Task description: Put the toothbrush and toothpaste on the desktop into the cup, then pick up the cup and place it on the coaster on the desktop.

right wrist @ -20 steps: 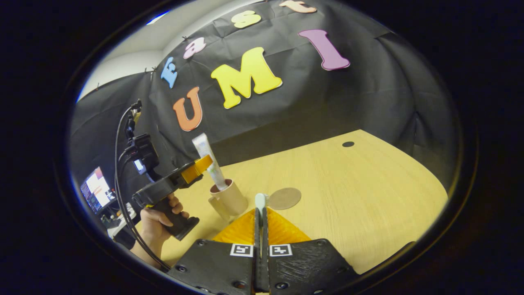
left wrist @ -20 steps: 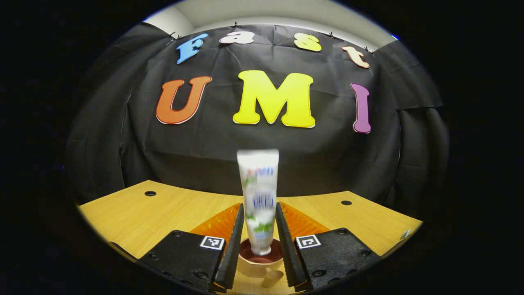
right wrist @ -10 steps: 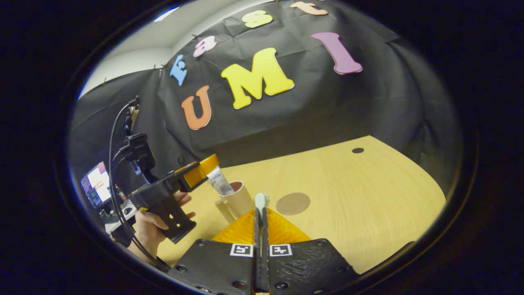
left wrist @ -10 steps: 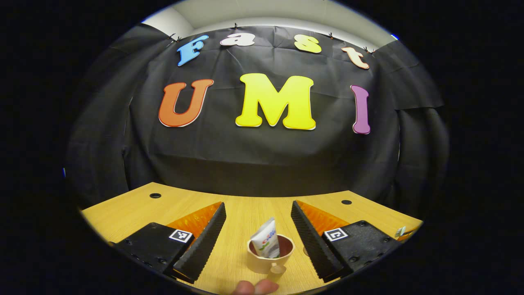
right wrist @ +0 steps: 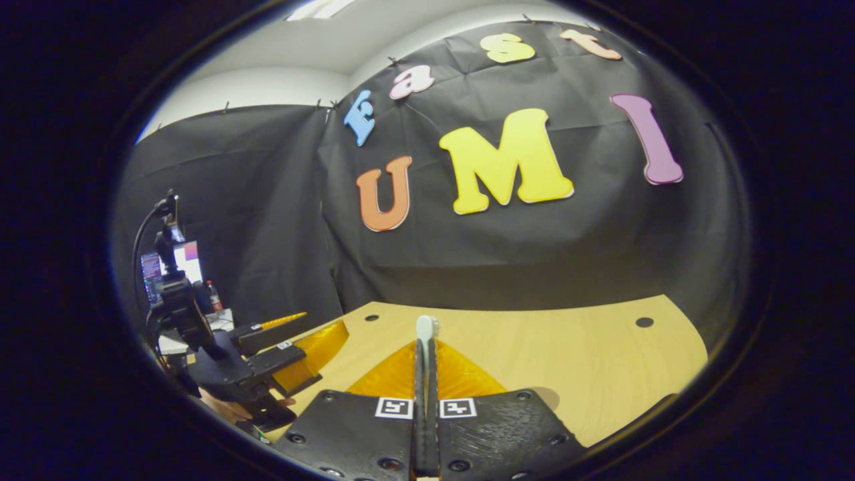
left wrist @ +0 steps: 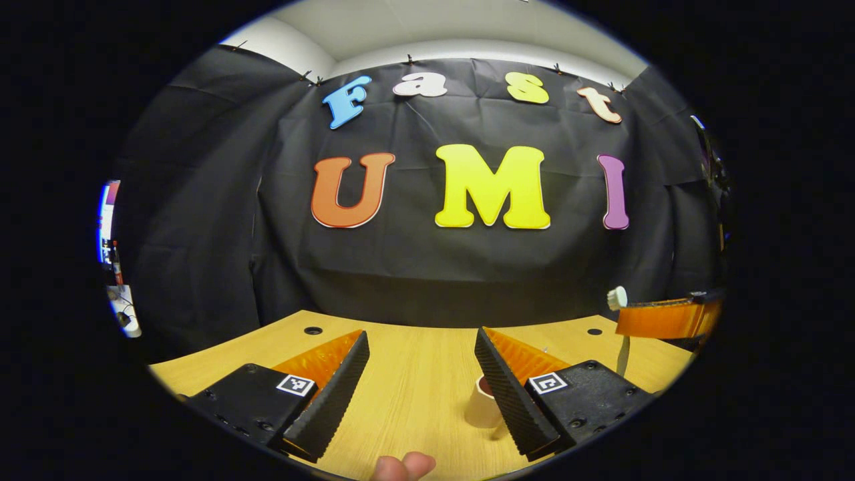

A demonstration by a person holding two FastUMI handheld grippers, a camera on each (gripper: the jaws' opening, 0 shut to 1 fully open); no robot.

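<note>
Half a second ago the cup (left wrist: 482, 405) sat centred between the left gripper's (left wrist: 421, 381) fingers with the toothpaste leaning out of it; now the gripper has drawn back and to the left, so the cup sits just beside its right finger, partly hidden, and the toothpaste cannot be made out. Its jaws remain spread wide and hold nothing. A fingertip (left wrist: 403, 465) shows at the bottom edge.

The right gripper (right wrist: 425, 394) has risen and turned; its jaws stay pressed together on the toothbrush (right wrist: 425, 331), whose bristled white head pokes above the fingertips.

The left gripper view shows the toothbrush (left wrist: 620, 321) upright near the table's (left wrist: 414, 374) right edge, head up, thin handle hanging below the fingers. The right gripper view shows the left gripper (right wrist: 294, 357) over the table's (right wrist: 588, 361) left edge.

The table is pale wood grain with round holes; the cup is a smooth tan cylinder.
</note>
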